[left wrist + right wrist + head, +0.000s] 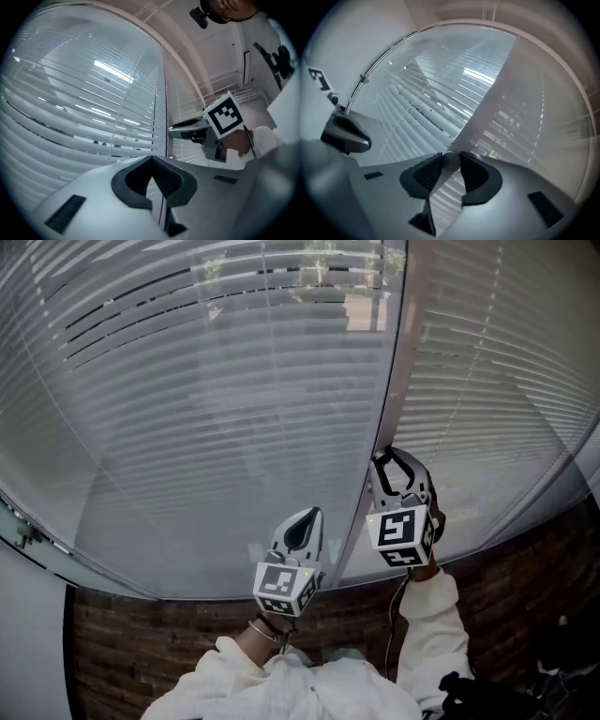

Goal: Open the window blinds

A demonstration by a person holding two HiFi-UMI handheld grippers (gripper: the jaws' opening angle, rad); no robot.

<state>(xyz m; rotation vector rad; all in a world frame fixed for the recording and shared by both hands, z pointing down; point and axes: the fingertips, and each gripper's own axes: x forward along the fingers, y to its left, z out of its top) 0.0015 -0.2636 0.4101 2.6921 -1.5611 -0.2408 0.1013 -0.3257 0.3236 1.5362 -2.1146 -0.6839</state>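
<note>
- A person in pale sleeves stands close to a window with a gripper in each hand, both held roughly level toward the window blinds; the blinds hang in two panels, one either side of an upright frame post.
- The slats lie turned mostly closed, so little shows through; only a few near the top gape and give a glimpse of outdoors; the task looks barely begun.
- The right gripper is up against the post, clenched on a thin round wand pinched between its pads; I judge this to be the rod that tilts the slats, gripped so that a roll of the wrist can twist it.
- The left gripper hangs lower and just beside it, jaws pressed together on nothing; it seems kept clear so the right can work alone.
- The wand sits near the pad tips, so it could slip out during a twist.
</note>
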